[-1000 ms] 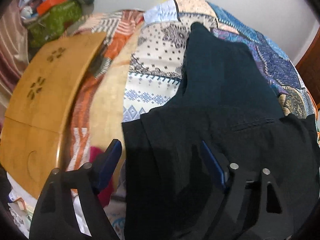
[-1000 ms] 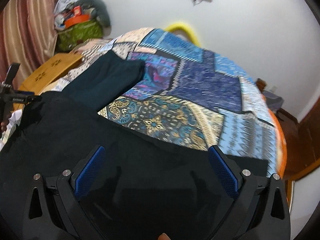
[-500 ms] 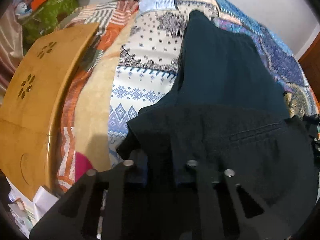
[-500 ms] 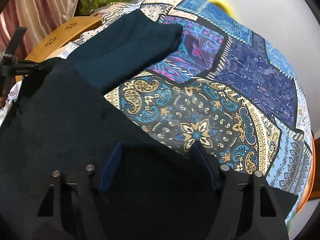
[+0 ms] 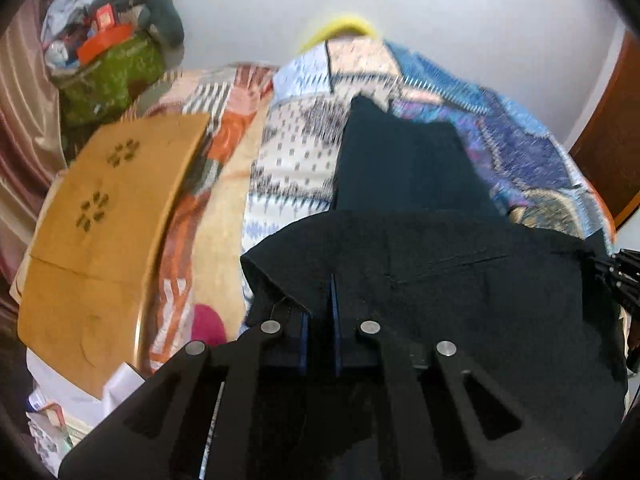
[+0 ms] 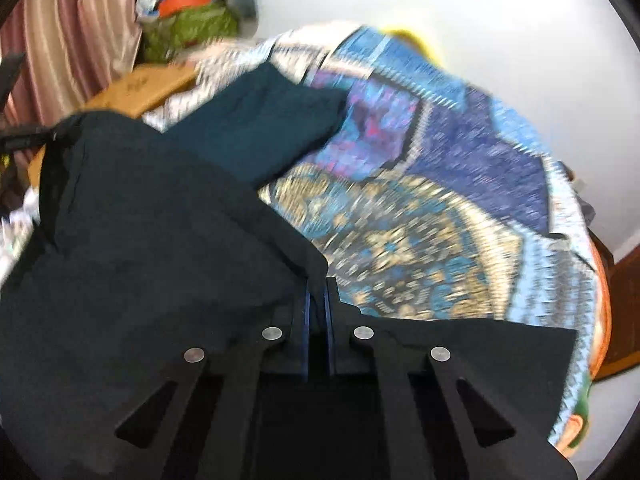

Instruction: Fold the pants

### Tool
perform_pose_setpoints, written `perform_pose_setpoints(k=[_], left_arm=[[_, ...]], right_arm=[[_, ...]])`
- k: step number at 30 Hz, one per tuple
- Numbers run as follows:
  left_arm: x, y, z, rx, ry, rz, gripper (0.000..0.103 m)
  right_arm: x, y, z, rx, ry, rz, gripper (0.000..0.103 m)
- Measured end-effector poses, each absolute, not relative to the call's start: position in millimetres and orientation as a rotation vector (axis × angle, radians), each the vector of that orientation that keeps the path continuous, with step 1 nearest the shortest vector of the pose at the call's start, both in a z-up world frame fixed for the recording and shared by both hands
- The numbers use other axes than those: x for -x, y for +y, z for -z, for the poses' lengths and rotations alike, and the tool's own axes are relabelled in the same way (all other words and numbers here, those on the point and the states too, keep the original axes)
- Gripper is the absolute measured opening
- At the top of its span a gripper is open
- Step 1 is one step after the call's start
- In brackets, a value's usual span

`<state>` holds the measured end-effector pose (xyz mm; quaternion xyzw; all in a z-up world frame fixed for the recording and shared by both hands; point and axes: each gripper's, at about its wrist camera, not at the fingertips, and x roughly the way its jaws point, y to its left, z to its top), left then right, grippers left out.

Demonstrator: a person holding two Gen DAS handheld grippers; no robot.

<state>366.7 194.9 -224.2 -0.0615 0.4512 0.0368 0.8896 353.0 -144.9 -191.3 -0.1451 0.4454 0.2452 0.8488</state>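
This is a bedroom in a home. A bed covered by a patchwork bedspread in blue, purple, cream and orange prints (image 6: 420, 208) fills most of both views. Beside it stands a low light-brown wooden table with flower-shaped cut-outs (image 5: 104, 216). In the corner, a pile of household clutter with a green patterned bag and an orange lid (image 5: 108, 64) sits against striped pinkish-brown curtains (image 6: 76, 32). Plain white walls (image 5: 460, 32) and what may be a reddish-brown wooden door (image 5: 608, 152), blurred, close the room.

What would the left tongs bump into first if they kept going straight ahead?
The left tongs are already shut on the black pants. Straight ahead, they would probably meet the pant leg lying on the patterned bedspread; depth is unclear.
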Motion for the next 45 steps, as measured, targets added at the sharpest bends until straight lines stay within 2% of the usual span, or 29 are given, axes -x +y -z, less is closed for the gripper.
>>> perform_pose_setpoints(k=[4,11,24,32,34,38,41,43,45], left_arm=[[-346.6,188.1,202.4,0.108,0.891,-0.056,0.008],[-290.1,175.5,186.7,0.052,0.853,-0.031,0.008],[-182.9,178.7,214.2,0.058,0.879,-0.054,0.011],[-137.0,185.9,251.6,0.135,0.956,-0.059,0.025],[-127.2,187.8,260.4,0.148,0.981,-0.062,0.030],[-113.4,194.2,273.0,0.164,1.031,-0.089,0.046],[-104.7,201.8,271.7,0.165,1.039,-0.131,0.046],[-99.7,210.3,267.5,0.182,1.033,-0.153,0.047],[-97.5,217.3,258.4,0.195,1.015,-0.173,0.047]], right_arm=[[-334.8,-158.4,159.3,0.237,0.898,-0.524,0.005],[-274.3,-169.1,139.3,0.191,0.883,-0.555,0.005],[-178.3,-174.4,148.3,0.143,0.921,-0.619,0.005],[-153.6,-180.8,179.7,0.092,1.006,-0.619,0.006],[-151.9,-183.6,184.1,0.069,1.029,-0.616,0.009],[-142.6,-190.3,184.4,0.033,1.040,-0.607,0.010],[-139.7,-195.9,180.8,0.024,1.050,-0.597,0.014],[-135.7,-200.7,177.0,0.020,1.047,-0.586,0.022],[-132.8,-208.8,171.1,0.026,1.028,-0.571,0.025]])
